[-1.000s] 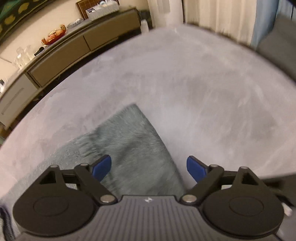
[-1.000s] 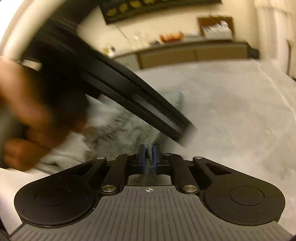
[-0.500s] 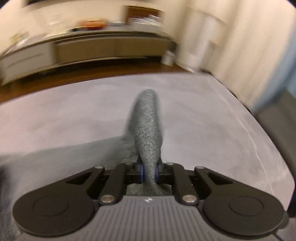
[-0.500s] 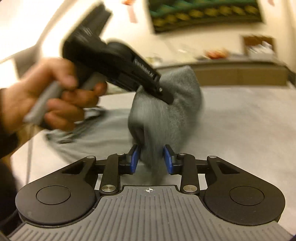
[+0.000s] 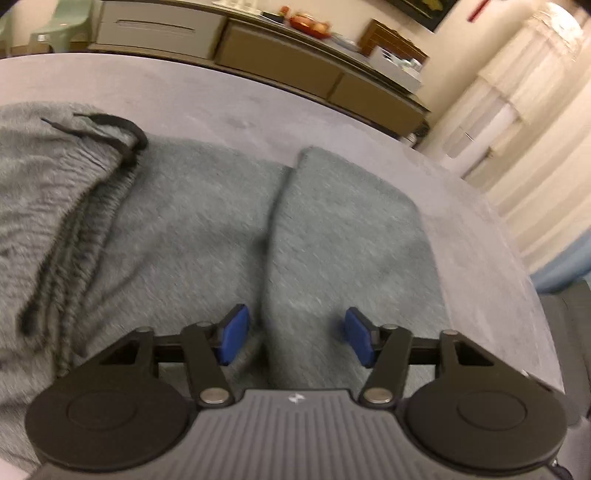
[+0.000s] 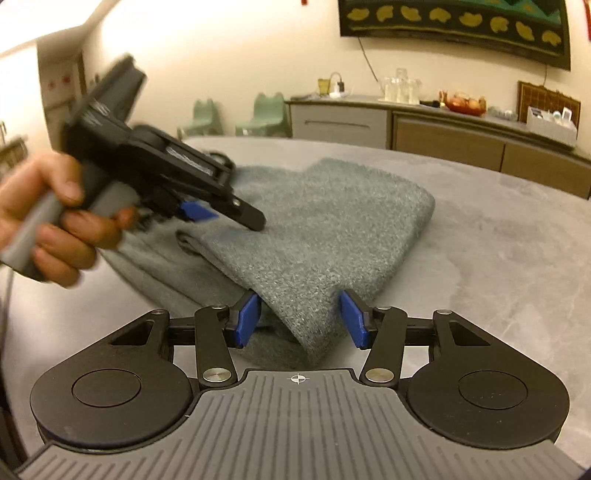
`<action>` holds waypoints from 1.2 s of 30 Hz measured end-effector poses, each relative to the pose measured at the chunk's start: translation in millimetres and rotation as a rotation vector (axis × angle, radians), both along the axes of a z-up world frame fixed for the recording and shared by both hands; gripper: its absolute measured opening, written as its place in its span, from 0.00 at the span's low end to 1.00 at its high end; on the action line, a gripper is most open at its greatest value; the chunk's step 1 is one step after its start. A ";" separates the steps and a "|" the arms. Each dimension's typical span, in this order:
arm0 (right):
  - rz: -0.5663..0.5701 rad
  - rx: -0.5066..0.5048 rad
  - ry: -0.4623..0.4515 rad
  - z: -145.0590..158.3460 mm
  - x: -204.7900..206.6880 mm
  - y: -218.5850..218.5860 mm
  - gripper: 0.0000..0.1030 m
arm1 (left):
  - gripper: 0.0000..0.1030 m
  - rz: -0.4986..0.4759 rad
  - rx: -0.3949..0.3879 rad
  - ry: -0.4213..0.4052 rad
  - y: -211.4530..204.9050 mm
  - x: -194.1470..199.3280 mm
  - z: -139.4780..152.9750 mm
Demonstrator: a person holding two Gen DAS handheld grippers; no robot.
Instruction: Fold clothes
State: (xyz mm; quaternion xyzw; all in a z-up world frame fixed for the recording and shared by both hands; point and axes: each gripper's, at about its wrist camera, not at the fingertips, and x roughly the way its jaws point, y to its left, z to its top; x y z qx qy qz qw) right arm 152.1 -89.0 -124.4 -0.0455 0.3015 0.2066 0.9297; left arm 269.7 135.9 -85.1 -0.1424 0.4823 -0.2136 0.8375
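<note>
A grey fleecy garment (image 5: 177,236) lies on the grey surface (image 5: 480,229), its drawstring waistband (image 5: 122,136) at the left. One end is folded over as a flap (image 5: 351,229). My left gripper (image 5: 295,338) hovers over the flap's edge with its jaws opening; the blue pads are clear of the cloth. In the right wrist view the folded garment (image 6: 325,229) fills the middle. A hand (image 6: 55,229) holds the left gripper (image 6: 229,218) above its far side. My right gripper (image 6: 301,319) straddles the near corner, its jaws closing, with a gap left at the right pad.
A long sideboard (image 6: 443,136) with jars and boxes runs along the far wall. Two green chairs (image 6: 266,114) stand to its left, under a dark wall hanging (image 6: 454,18). Pale curtains (image 5: 528,122) hang at the right. Bare grey surface (image 6: 498,240) spreads right of the garment.
Both grippers shut on the garment's end, lifted it and carried it over the rest. That end now lies folded flat and both pairs of jaws stand apart.
</note>
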 end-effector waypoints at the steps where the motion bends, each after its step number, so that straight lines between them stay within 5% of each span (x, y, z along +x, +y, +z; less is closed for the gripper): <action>1: -0.008 -0.025 0.009 -2.0 2.9 0.8 0.24 | 0.25 -0.004 -0.019 0.009 -3.5 -3.8 2.1; 6: -0.059 -0.017 0.050 6.3 9.3 -18.5 0.13 | 0.19 0.018 -0.025 -0.018 -3.9 -35.2 13.7; 10: -0.059 0.041 0.107 5.0 15.2 -26.8 0.14 | 0.20 0.038 0.047 0.005 -12.1 -31.3 0.6; 15: -0.075 0.037 0.129 -3.7 11.5 -28.1 0.39 | 0.30 0.036 0.152 -0.041 -25.2 -36.2 7.3; 21: -0.079 0.030 0.109 2.7 4.6 -31.7 0.46 | 0.49 0.059 0.269 -0.094 -36.3 -56.2 10.3; 28: -0.091 0.010 0.085 5.9 -1.8 -37.1 0.54 | 0.60 0.077 0.284 -0.098 -43.3 -74.6 5.9; 30: -0.096 0.008 0.080 6.3 -2.6 -37.7 0.55 | 0.51 0.074 0.282 -0.102 -45.3 -76.4 4.4; 31: -0.097 0.008 0.076 6.3 -2.8 -37.5 0.55 | 0.31 0.062 0.270 -0.101 -47.1 -77.3 4.3; 32: -0.097 0.011 0.072 6.8 -3.0 -37.2 0.55 | 0.26 0.058 0.259 -0.093 -48.8 -79.1 5.6; 36: -0.114 0.034 0.061 13.0 -4.1 -39.6 0.55 | 0.20 0.065 0.252 -0.086 -53.6 -90.2 13.4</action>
